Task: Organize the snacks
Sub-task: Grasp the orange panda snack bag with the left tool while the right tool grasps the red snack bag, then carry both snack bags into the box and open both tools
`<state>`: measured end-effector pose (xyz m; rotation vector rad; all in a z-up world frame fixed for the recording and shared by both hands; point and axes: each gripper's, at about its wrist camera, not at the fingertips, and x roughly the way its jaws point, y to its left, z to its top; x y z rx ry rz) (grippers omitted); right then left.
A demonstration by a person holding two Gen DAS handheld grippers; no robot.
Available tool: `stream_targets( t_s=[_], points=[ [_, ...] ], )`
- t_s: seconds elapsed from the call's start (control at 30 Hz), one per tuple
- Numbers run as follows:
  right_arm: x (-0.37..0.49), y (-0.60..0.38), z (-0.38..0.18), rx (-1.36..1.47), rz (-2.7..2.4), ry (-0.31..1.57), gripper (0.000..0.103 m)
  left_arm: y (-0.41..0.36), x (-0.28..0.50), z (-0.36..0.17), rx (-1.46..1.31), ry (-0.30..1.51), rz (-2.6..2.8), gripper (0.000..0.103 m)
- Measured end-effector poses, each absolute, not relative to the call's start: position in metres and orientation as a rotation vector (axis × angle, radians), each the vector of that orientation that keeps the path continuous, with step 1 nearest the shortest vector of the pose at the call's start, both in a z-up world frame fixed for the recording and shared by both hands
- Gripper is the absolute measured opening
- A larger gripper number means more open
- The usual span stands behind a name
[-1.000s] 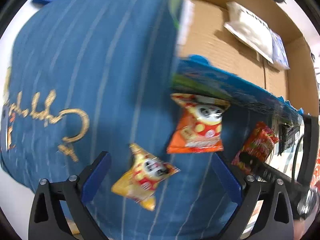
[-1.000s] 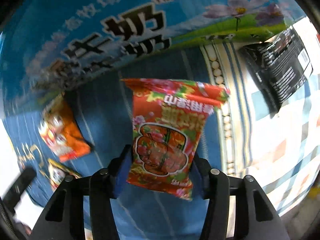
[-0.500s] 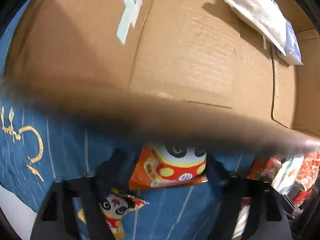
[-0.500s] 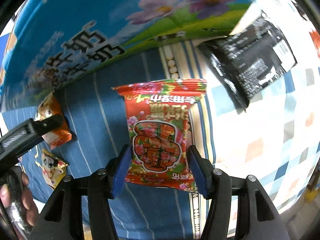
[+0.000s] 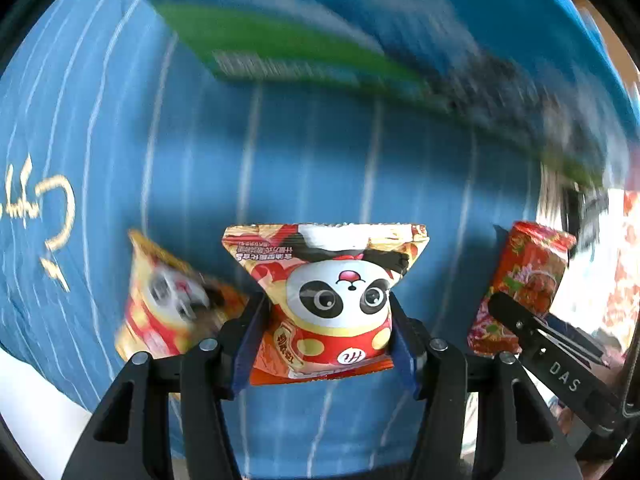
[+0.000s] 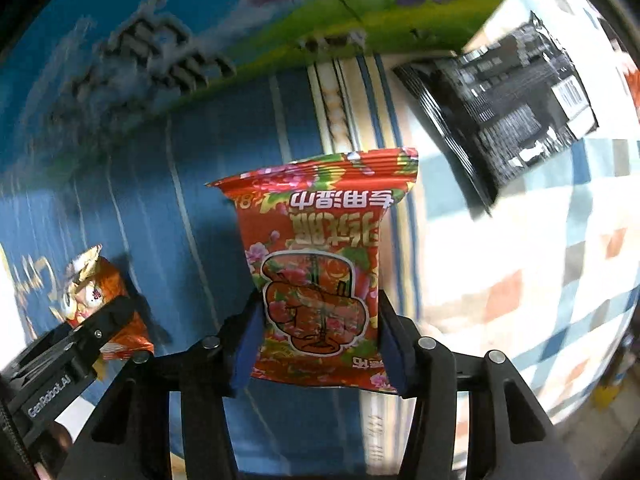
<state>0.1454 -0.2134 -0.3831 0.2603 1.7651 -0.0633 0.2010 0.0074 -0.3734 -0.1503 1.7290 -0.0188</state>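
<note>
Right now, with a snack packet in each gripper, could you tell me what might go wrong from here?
1. The left gripper pinches only the lower part of the panda packet; the puffy bag could slip out or burst if squeezed harder.
2. The right gripper likewise grips the red floral packet low, so it may swing loose.
3. Both grippers work close together beside the yellow panda packet, so they could collide or knock it.

Bright, even light in both views, colours saturated. Heavy motion blur smears the milk carton (image 5: 320,40) from twelve to three o'clock; the yellow panda packet (image 5: 168,300) at nine blurs too. Centre packets stay sharp. Fisheye bends edges into black corners; whites blow out toward three.
</note>
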Motion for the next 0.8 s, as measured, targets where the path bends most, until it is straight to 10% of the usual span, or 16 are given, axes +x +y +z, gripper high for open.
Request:
stream_targets(
  t_s=[0.8],
  points=[
    [0.111,-0.207,-0.396,0.102,-0.07,1.815,0.052,-0.059,0.163,-0.394,0.013,1.771,-0.058,0.051]
  ],
)
